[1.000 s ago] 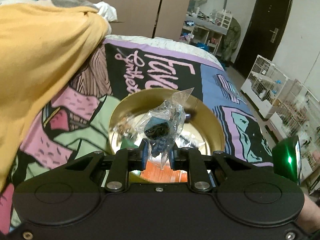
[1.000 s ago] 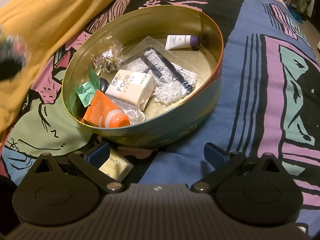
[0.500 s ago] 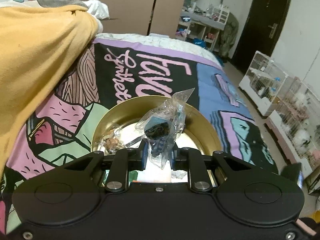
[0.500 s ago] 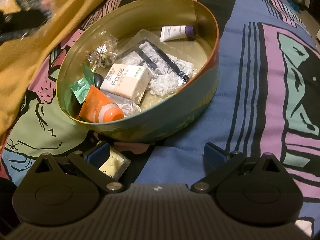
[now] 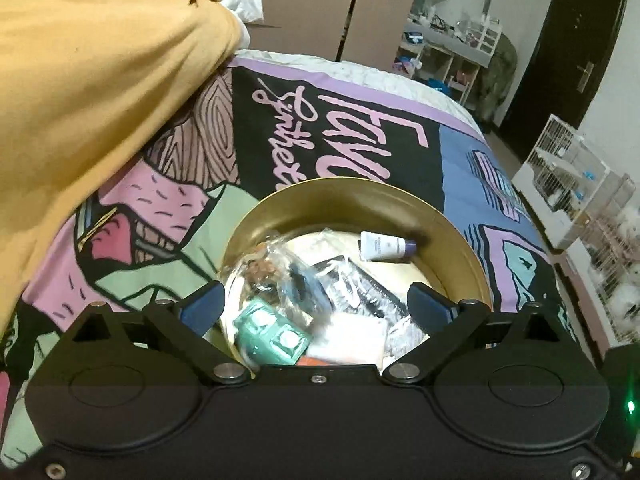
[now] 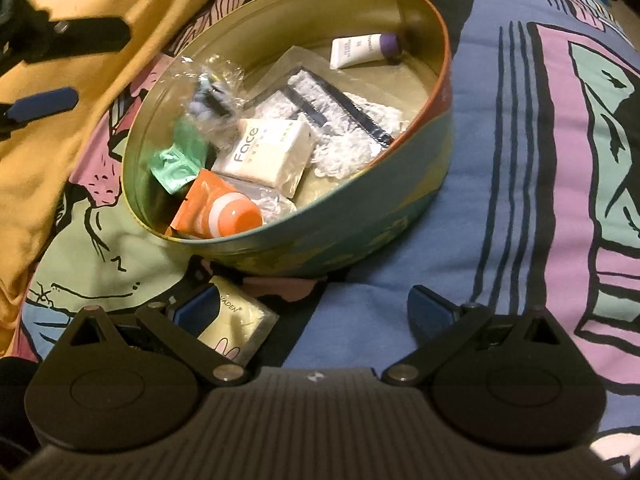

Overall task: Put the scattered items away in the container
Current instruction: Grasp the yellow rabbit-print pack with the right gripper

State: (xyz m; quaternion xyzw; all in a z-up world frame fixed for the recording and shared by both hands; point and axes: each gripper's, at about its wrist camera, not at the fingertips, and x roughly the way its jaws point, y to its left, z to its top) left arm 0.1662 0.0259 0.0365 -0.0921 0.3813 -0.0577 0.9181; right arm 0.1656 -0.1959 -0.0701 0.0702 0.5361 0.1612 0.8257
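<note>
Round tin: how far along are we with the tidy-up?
Mostly filled: the round tin holds the orange tube, Face pack, white tube and more. The left gripper has just been opening; the clear bag is inside, nothing between its jaws. Left: the yellow sachet by the open right gripper.

Both grippers, left gripper [image 5: 316, 304] and right gripper [image 6: 314, 314], have black housings, round covers, silver pivot screws, blue pads [image 6: 430, 312]; the right's body is ribbed.
</note>
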